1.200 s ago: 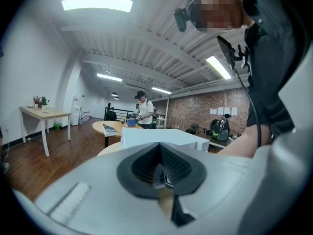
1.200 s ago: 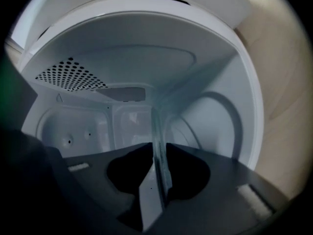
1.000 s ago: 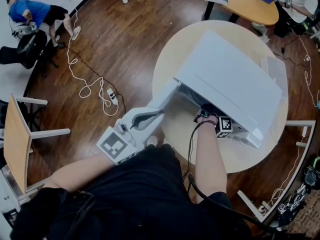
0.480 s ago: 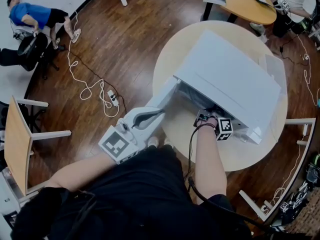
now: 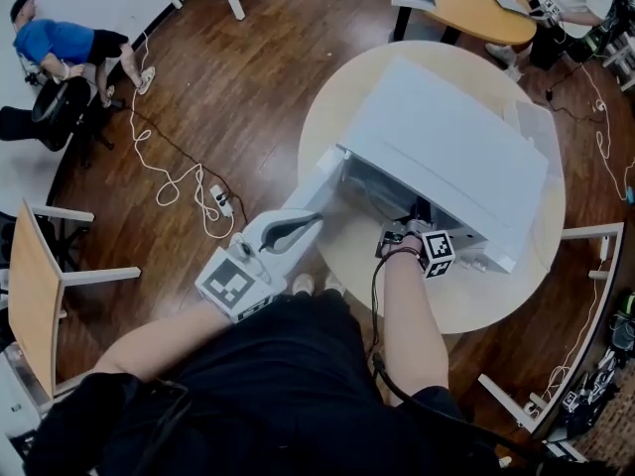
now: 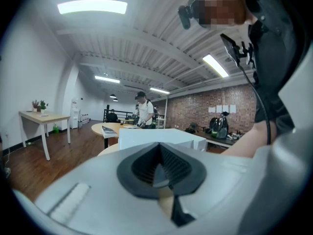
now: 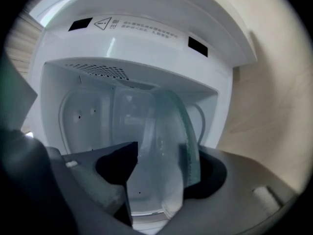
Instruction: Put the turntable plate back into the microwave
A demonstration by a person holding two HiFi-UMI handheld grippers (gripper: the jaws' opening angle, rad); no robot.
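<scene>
Sitting loose between just-widened jaws of right gripper (image 7: 164, 155) is round clear-glass turntable plate (image 7: 171, 126)

Head camera overhead (microwave (image 5: 446, 157) shared).

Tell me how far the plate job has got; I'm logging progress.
Done: the microwave door is open. In hand: the glass plate stands on edge between the jaws of the right gripper, which have just been opening, at the mouth of the cavity. Left: lay it flat inside.
</scene>
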